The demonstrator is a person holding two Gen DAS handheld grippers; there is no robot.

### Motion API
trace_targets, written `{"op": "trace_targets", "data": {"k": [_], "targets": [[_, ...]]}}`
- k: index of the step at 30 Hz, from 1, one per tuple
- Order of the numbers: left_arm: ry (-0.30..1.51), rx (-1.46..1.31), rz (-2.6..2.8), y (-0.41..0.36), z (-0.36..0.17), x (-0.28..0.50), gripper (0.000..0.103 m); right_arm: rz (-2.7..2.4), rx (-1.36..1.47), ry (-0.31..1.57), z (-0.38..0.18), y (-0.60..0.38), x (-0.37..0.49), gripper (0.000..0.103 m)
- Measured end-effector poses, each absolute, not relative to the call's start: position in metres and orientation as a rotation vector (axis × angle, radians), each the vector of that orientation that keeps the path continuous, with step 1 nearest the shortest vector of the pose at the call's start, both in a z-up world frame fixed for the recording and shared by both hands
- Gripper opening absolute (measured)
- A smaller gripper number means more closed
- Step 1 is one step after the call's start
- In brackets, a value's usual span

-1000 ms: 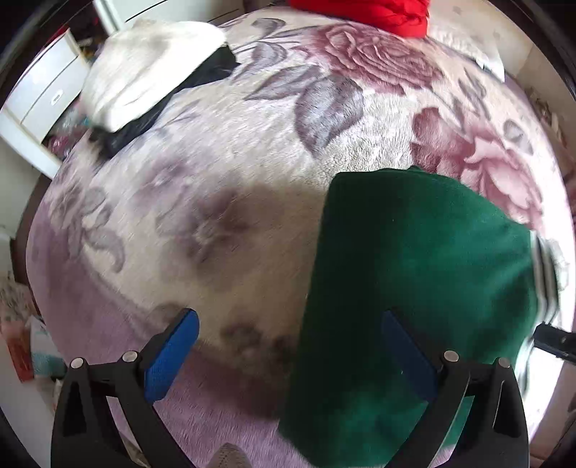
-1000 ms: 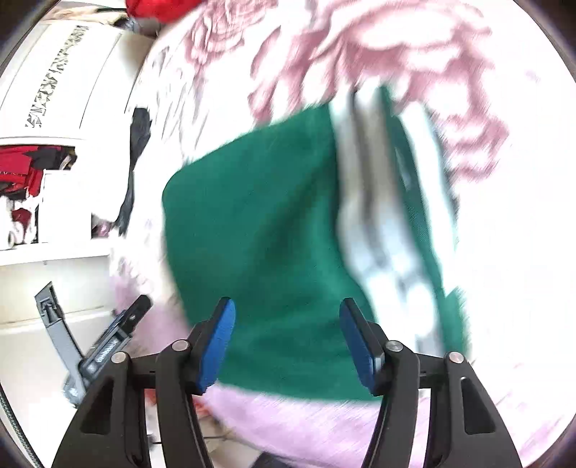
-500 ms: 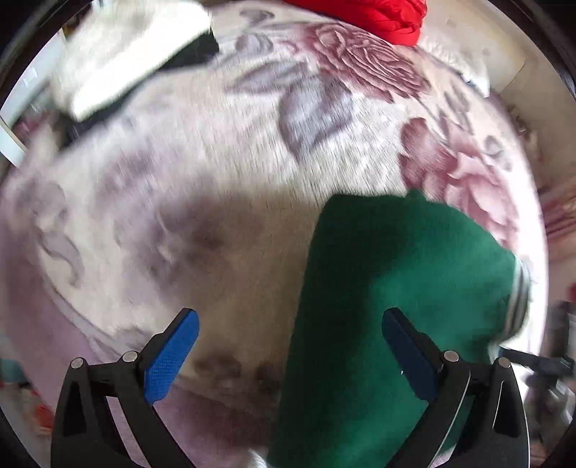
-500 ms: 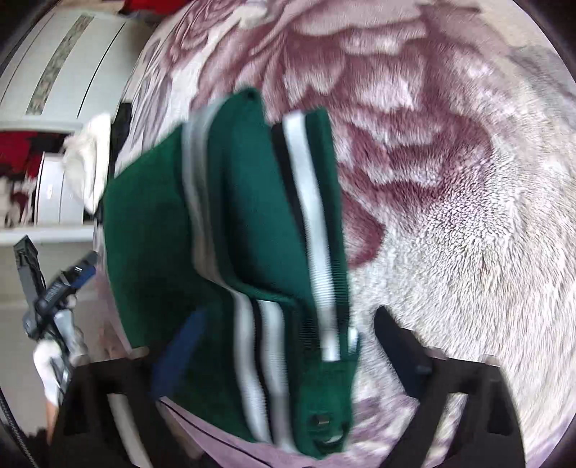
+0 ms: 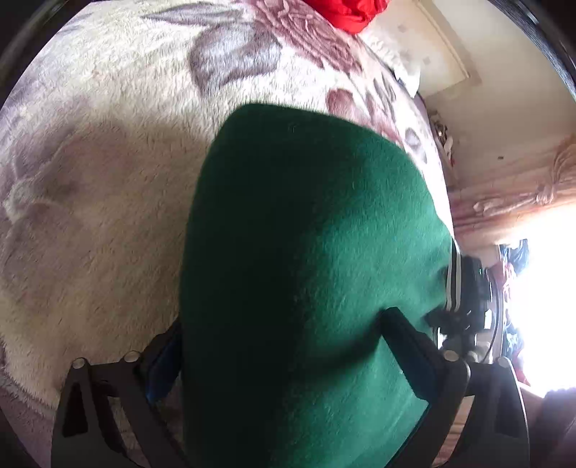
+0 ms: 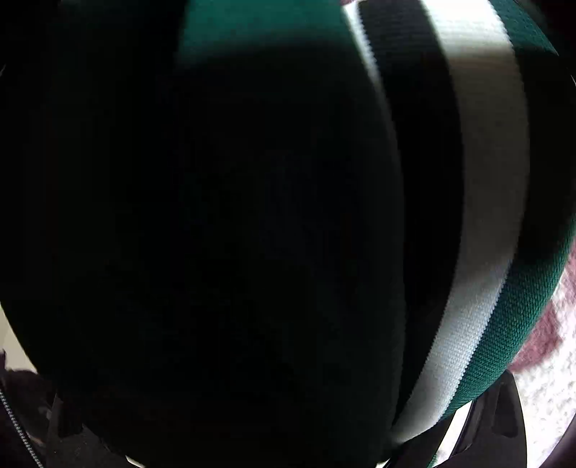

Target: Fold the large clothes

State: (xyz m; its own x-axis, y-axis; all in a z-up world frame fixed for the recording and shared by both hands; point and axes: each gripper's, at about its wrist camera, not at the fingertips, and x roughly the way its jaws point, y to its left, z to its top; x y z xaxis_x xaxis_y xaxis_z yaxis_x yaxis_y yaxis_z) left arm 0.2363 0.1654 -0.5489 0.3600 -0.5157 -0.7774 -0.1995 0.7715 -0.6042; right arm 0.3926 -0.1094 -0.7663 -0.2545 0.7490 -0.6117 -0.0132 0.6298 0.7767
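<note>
A folded dark green garment (image 5: pixel 309 259) lies on the floral plush blanket (image 5: pixel 108 172). In the left wrist view my left gripper (image 5: pixel 284 345) is wide open, its jaws straddling the garment's near end, left finger (image 5: pixel 162 363) beside the edge, right finger (image 5: pixel 406 345) on top of the cloth. In the right wrist view the garment (image 6: pixel 252 216) fills the frame, dark and very close, with its white and black striped band (image 6: pixel 482 180) at the right. My right gripper's fingertips are hidden behind the cloth. The right gripper shows in the left wrist view (image 5: pixel 464 316) at the garment's far right edge.
A red garment (image 5: pixel 349 14) lies at the blanket's far edge. A wall and a bright window (image 5: pixel 540 288) stand at the right. The blanket (image 6: pixel 550 367) shows at the right wrist view's lower right.
Both grippers have moved in onto the green garment. The left gripper now straddles its near end. The right gripper has pushed so close that the cloth blocks its view.
</note>
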Motion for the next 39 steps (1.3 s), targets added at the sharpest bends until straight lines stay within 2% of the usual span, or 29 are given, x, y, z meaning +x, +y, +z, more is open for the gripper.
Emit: {"op": "trace_targets", "data": {"k": [1, 2, 6, 12, 18, 20, 21, 22, 23, 24, 26, 32, 36, 38, 39], "targets": [[1.201, -0.709, -0.222, 0.167, -0.546, 0.235, 0.086, 0.803, 0.625, 1.668, -0.764, -0.113, 0.391, 0.091], [1.192, -0.709, -0.22, 0.167, -0.542, 0.235, 0.079, 0.788, 0.653, 1.649, -0.763, -0.118, 0.387, 0.071], [1.193, -0.693, -0.222, 0.163, -0.525, 0.241, 0.073, 0.752, 0.795, 1.6, -0.755, -0.128, 0.37, 0.055], [1.199, -0.631, -0.259, 0.157, -0.502, 0.282, 0.07, 0.74, 0.905, 1.494, -0.719, -0.138, 0.363, 0.045], [1.215, -0.58, -0.306, 0.152, -0.49, 0.366, 0.067, 0.695, 0.949, 1.406, -0.697, -0.17, 0.4, 0.042], [1.284, -0.516, -0.324, 0.147, -0.508, 0.386, 0.067, 0.638, 0.927, 1.473, -0.709, -0.168, 0.416, 0.045], [1.323, -0.481, -0.325, 0.145, -0.52, 0.392, 0.067, 0.586, 0.925, 1.514, -0.72, -0.168, 0.42, 0.05], [1.345, -0.455, -0.34, 0.144, -0.528, 0.395, 0.072, 0.554, 0.896, 1.562, -0.733, -0.169, 0.423, 0.056], [1.364, -0.438, -0.367, 0.145, -0.535, 0.395, 0.08, 0.527, 0.845, 1.636, -0.748, -0.168, 0.422, 0.067], [1.38, -0.438, -0.395, 0.146, -0.541, 0.394, 0.084, 0.507, 0.797, 1.689, -0.761, -0.167, 0.417, 0.075], [1.397, -0.462, -0.442, 0.152, -0.549, 0.391, 0.093, 0.509, 0.753, 1.733, -0.778, -0.17, 0.404, 0.084], [1.406, -0.574, -0.509, 0.157, -0.568, 0.39, 0.1, 0.551, 0.899, 1.689, -0.799, -0.19, 0.366, 0.088], [1.392, -0.584, -0.523, 0.155, -0.566, 0.389, 0.1, 0.594, 0.97, 1.667, -0.818, -0.176, 0.361, 0.1], [1.382, -0.591, -0.524, 0.154, -0.564, 0.392, 0.099, 0.599, 1.001, 1.661, -0.822, -0.165, 0.367, 0.1], [1.372, -0.58, -0.524, 0.154, -0.561, 0.392, 0.099, 0.6, 1.021, 1.644, -0.823, -0.161, 0.368, 0.095]]}}
